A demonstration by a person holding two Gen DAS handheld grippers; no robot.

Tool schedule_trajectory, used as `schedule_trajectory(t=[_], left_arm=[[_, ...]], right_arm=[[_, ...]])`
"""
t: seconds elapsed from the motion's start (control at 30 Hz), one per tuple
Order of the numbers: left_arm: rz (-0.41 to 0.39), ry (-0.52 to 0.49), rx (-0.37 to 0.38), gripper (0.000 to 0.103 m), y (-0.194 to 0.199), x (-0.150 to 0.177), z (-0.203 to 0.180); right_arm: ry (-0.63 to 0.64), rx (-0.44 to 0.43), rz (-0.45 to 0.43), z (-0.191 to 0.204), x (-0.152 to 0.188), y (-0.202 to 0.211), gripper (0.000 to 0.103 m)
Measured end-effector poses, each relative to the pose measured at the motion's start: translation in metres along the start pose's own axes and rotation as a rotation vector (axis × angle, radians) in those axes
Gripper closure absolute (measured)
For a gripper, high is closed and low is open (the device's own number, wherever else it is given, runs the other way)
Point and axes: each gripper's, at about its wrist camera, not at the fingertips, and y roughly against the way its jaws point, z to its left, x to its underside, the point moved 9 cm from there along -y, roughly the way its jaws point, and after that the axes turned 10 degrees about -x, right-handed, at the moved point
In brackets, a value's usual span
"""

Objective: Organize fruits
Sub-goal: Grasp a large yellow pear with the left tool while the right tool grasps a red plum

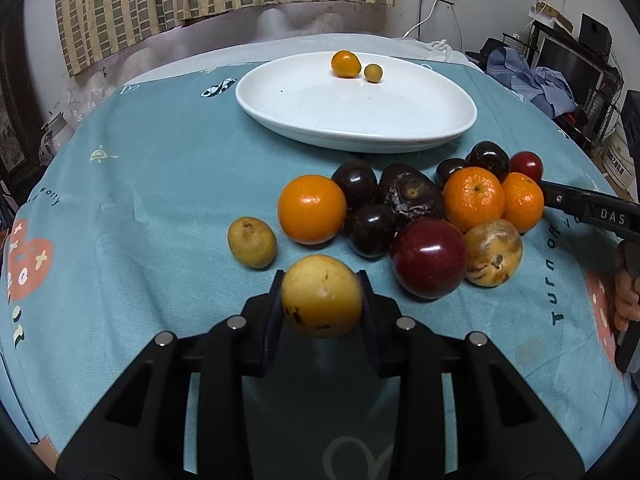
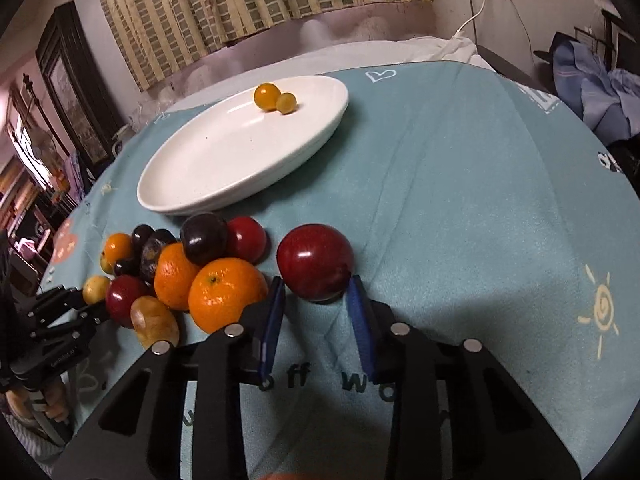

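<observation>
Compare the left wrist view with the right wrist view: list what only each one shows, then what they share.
Only the left wrist view: the left gripper shut on a speckled yellow round fruit.

Only the right wrist view: the right gripper shut on a glossy red plum, and a yellow sun print on the cloth.

Both: the white oval plate with a small orange fruit, and a bright orange mandarin.

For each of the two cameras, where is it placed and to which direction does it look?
Left wrist: on the left gripper, angled down over the table; fingers clamp a yellow fruit; the person's hand at right.
Right wrist: on the right gripper, angled down; fingers close on a red plum.
Shared: white plate, fruit pile.
</observation>
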Motion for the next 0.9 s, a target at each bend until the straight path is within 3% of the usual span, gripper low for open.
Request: schedule_trajectory(t=[0.1,0.17,0.23,0.4,0.43,0.47,0.63,0.73,0.9], left_arm=[[0.001,0.005,0.002,0.068,-0.001,0.0,0.001],[-0.001,0.002,-0.002,0.068,-0.001,-0.001,0.001],[-0.001,0.0,-0.004,0.068,-0.001,0.0,0.0],[-0.001,0.001,-0.002,0.068,-0.001,-0.001,0.0],[0.0,0.002,0.0,0.068,-0.001,0.0,0.0],[0.0,0.002,0.0,0.068,-0.001,0.0,-0.001],[-0.002,0.006,0.002,0.068,-0.001,-0.001,-0.001],[-0.031,0.035,0.019,0.068,0.008,-0.008,0.003],[-0.089,0.085,0.022,0.069,0.023,-0.049,0.01]], right_arm=[[-0.043,-0.005,-0.012,-0.006,-0.005,0.0,0.072],[-0.047,-0.034,-0.006,-0.001,-0.007,-0.002,0.056],[-0.001,0.023,-0.033,0.002,-0.012,0.002,0.05],[0.027,0.078,-0.043,-0.002,-0.028,-0.008,0.053],[0.025,0.065,-0.024,-0.003,-0.028,-0.013,0.063],[0.024,0.05,-0.013,-0.003,-0.026,-0.017,0.065],[0.054,0.069,-0.015,0.0,-0.023,-0.013,0.065],[0.04,0.056,-0.066,0.0,-0.027,0.006,0.065],[0.053,0.01,-0.165,0.02,-0.061,0.03,0.065]])
